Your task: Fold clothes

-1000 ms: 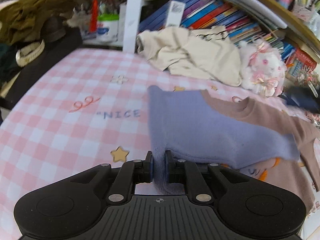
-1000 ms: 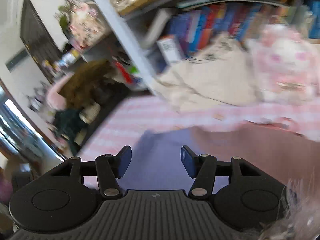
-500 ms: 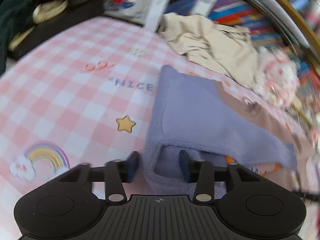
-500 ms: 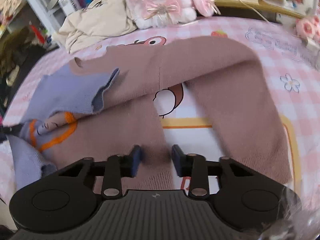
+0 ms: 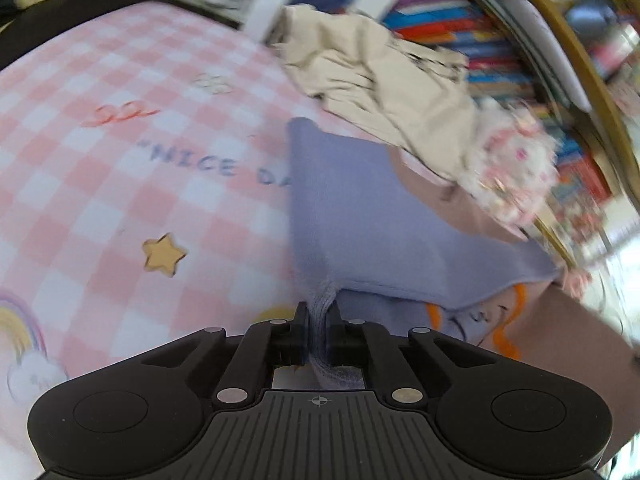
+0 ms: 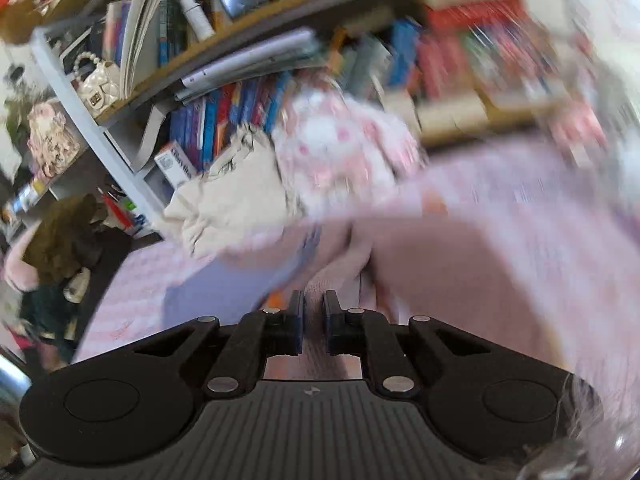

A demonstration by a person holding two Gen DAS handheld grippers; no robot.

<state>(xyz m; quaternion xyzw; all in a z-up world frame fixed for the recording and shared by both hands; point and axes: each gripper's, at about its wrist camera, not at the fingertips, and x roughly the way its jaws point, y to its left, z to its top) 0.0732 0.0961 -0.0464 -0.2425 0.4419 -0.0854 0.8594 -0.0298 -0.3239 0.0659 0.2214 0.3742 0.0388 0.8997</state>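
left wrist view: the left gripper (image 5: 318, 316) clamps the lavender hem of a sweater (image 5: 360, 216) lying on a pink checked sheet (image 5: 120, 184); the right gripper (image 6: 314, 306) pinches its brown part beside a cream garment (image 6: 232, 204).

Pink checked cloth (image 5: 120, 184): "NICE DA" – blue letters, rest hidden under purple fabric
Book spines, boxes – too blurred to read
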